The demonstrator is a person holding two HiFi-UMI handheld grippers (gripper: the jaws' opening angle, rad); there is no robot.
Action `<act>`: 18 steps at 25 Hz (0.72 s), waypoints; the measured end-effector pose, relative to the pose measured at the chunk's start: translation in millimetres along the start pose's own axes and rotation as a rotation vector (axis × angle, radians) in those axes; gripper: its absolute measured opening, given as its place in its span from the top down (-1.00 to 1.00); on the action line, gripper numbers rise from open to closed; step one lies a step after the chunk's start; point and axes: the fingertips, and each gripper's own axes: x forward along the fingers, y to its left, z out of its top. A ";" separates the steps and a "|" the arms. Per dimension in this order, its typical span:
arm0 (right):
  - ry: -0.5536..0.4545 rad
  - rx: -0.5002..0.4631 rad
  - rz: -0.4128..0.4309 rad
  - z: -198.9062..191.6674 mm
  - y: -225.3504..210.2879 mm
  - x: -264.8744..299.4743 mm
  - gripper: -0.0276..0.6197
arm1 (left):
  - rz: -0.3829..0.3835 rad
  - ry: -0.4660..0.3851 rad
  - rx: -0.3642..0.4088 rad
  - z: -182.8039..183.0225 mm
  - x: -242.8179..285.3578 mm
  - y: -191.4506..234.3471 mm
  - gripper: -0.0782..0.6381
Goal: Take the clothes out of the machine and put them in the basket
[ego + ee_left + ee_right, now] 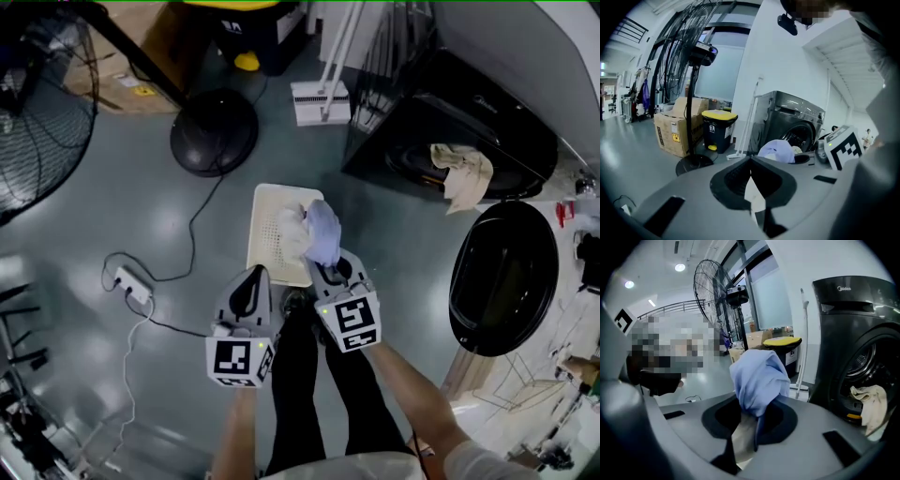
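Note:
A white basket [270, 225] stands on the grey floor in front of the person's legs, with a pale cloth [293, 232] lying in it. My right gripper [325, 266] is shut on a light blue garment [323, 231] [757, 376], which bunches up over the basket's right side. To its left my left gripper [253, 278] [751, 161] is shut and holds nothing. The dark washing machine [469, 131] [855, 329] stands at the right with its round door [502, 277] swung open. A beige cloth [463, 174] [872, 406] hangs from the drum's opening.
A floor fan's round base [214, 131] sits beyond the basket, and its cable runs to a power strip [131, 282] at the left. A cardboard box [677, 126], a yellow-lidded bin [719, 129] and a white broom with dustpan [320, 101] stand near the machine.

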 end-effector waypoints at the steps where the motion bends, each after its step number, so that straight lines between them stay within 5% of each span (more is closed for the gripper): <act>1: 0.008 -0.001 0.006 -2.8 4.3 6.3 0.64 | 0.005 -0.002 -0.003 -1.2 -2.3 1.4 0.73; 18: 0.294 -0.091 0.075 -91.3 34.5 99.3 0.62 | -0.007 -0.015 -0.018 -11.0 -7.7 -6.6 0.73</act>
